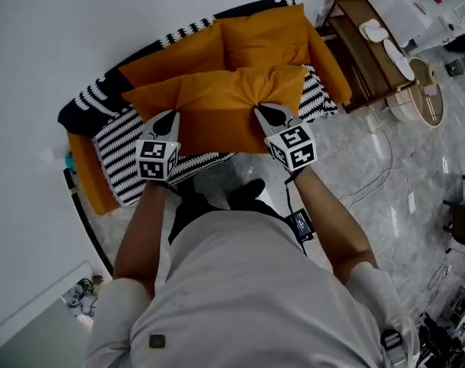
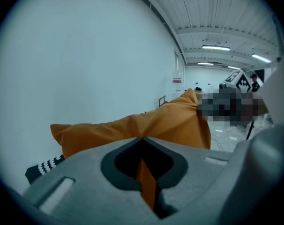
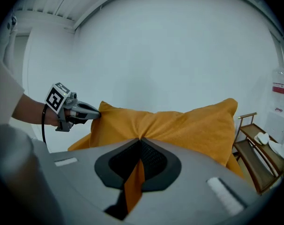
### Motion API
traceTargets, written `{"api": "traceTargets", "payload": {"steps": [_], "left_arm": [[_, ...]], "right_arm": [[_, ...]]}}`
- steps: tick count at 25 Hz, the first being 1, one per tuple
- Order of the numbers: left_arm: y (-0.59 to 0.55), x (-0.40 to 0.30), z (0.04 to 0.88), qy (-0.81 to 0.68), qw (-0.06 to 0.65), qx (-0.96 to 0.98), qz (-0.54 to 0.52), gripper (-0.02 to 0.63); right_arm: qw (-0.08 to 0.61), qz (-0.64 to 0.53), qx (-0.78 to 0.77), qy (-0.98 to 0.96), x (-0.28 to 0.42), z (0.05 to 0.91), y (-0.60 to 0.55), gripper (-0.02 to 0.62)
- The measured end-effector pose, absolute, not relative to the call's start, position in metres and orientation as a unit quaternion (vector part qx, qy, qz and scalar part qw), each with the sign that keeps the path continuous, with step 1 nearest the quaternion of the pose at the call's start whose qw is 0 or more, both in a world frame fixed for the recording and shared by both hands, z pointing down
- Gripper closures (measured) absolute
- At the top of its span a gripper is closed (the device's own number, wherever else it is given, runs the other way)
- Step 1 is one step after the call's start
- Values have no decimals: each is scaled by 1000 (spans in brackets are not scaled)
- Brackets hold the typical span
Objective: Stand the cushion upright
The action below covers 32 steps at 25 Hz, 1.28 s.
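Left gripper (image 1: 171,116) and right gripper (image 1: 262,111) each clamp a thin fold of the orange cushion (image 1: 217,98), held above the front edge of the sofa (image 1: 90,181). Either fold (just cover fabric) could slip free, letting it sag, twist or flop flat.

Soft, even, cool light, faint shadows. Ceiling strip lights (image 2: 216,47) glow at two o'clock. Gripper views bulge, corners vignetted black.
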<state>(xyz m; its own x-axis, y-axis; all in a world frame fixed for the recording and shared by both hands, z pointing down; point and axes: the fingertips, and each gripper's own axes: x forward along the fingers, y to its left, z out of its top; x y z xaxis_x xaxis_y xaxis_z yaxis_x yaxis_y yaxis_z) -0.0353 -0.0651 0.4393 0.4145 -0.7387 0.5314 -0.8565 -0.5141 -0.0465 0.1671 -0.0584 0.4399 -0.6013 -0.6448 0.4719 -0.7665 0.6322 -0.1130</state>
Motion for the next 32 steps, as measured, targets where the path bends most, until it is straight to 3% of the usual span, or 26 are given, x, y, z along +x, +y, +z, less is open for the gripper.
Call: {"api": "traceTargets", "payload": {"steps": [21, 32], "left_arm": [[45, -423, 435, -538, 147, 801, 217, 598], [36, -542, 454, -563, 180, 780, 206, 598]], "right_arm": [[231, 137, 326, -906, -226, 438, -4, 581], [277, 150, 277, -908, -347, 461, -16, 581]]}}
